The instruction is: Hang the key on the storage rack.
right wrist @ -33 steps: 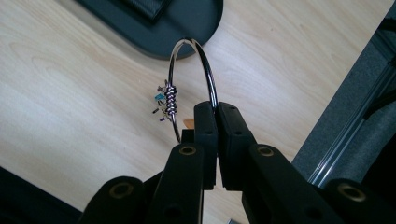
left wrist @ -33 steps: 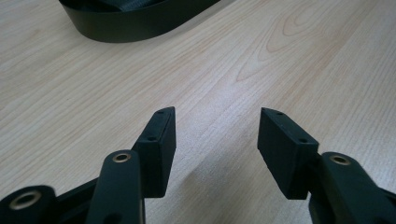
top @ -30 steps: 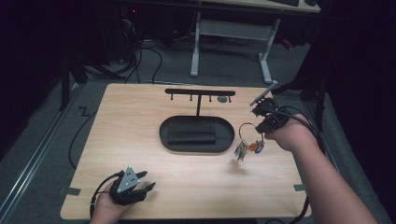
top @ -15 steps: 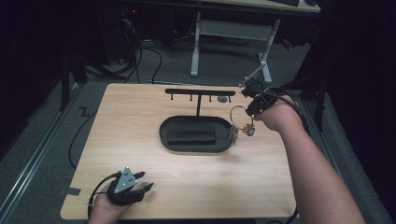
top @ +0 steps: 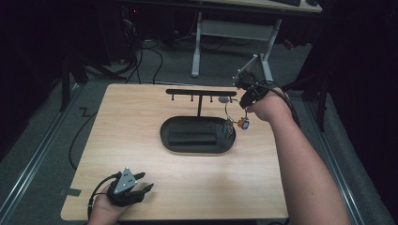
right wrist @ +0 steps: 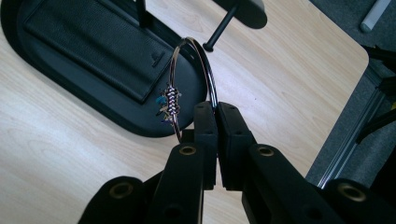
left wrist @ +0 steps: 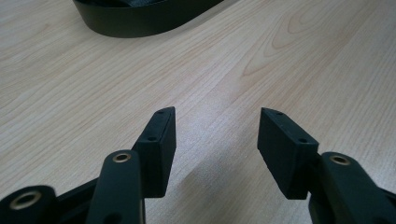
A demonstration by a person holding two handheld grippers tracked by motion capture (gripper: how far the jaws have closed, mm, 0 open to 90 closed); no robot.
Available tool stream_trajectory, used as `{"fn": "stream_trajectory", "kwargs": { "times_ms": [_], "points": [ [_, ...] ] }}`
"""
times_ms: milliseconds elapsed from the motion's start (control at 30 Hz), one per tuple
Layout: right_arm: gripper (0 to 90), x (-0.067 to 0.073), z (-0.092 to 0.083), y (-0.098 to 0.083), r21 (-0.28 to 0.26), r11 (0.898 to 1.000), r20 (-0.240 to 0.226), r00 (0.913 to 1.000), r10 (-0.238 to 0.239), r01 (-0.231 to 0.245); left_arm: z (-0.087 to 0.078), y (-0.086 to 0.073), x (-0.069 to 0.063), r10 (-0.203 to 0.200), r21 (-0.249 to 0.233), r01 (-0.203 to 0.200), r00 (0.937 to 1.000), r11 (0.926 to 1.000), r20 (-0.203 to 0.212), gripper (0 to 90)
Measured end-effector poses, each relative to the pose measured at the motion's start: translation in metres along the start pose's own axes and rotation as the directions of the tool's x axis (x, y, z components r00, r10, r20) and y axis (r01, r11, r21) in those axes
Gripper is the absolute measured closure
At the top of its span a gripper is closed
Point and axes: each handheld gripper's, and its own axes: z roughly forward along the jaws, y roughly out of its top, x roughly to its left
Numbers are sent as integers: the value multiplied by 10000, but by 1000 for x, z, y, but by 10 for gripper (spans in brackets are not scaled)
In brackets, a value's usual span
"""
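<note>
Right claw (right wrist: 216,109) is pinching the bracelet (right wrist: 194,70), holding it just off the rack's (top: 201,93) right end, above the tray. Looks like the hanging step; next it needs the loop slipped over a peg. Left claw (left wrist: 216,133) sits spread on the surface (top: 141,117), well away from the rack.

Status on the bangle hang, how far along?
Done: the right hand-held gripper is shut on the thin wire bangle, lifted off the table. In hand: the bangle sits beside the pegs at the right end of the black T-bar rack, above its oval base. Left: hook it on a peg, release. The left hand-held gripper is open and empty.
</note>
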Motion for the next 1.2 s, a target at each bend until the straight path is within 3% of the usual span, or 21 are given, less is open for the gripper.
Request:
{"fn": "stream_trajectory", "kwargs": {
  "times_ms": [500,1200],
  "points": [
    [879,-11,21,22,43,9995,100,9995,313,-313,0,-1,2,-20,0,20,10000,10000,-9,476],
    [874,-14,38,24,168,9991,149,9992,377,-380,0,0,0,93,7,-93,10000,10000,6,477]
  ]
}}
